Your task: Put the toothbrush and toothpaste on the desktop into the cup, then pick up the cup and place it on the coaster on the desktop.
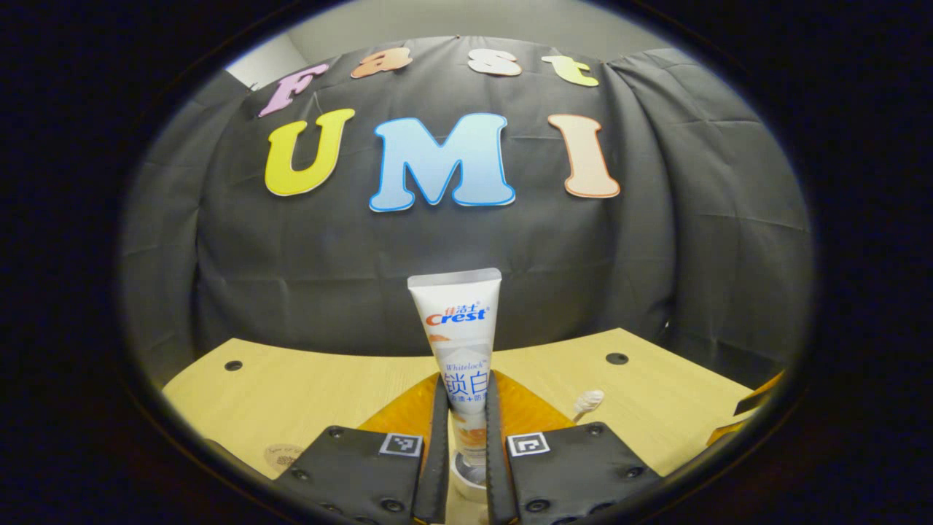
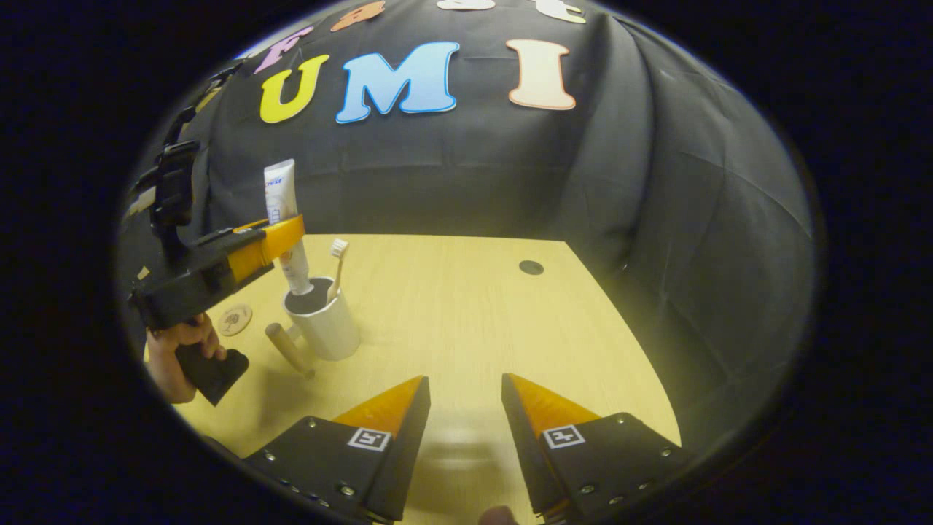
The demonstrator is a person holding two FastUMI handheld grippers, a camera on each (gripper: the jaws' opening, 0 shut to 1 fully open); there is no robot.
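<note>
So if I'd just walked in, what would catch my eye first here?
Probably the toothpaste tube, held upright between the left gripper's fingers, its lower end dipping into the white cup on the wooden desk. A toothbrush already stands in that cup, and the right gripper hangs open above bare desk.

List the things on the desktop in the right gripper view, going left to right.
Coaster → wooden stick-like piece lying by the cup → white cup holding the toothbrush → dark hole in the desktop.
</note>
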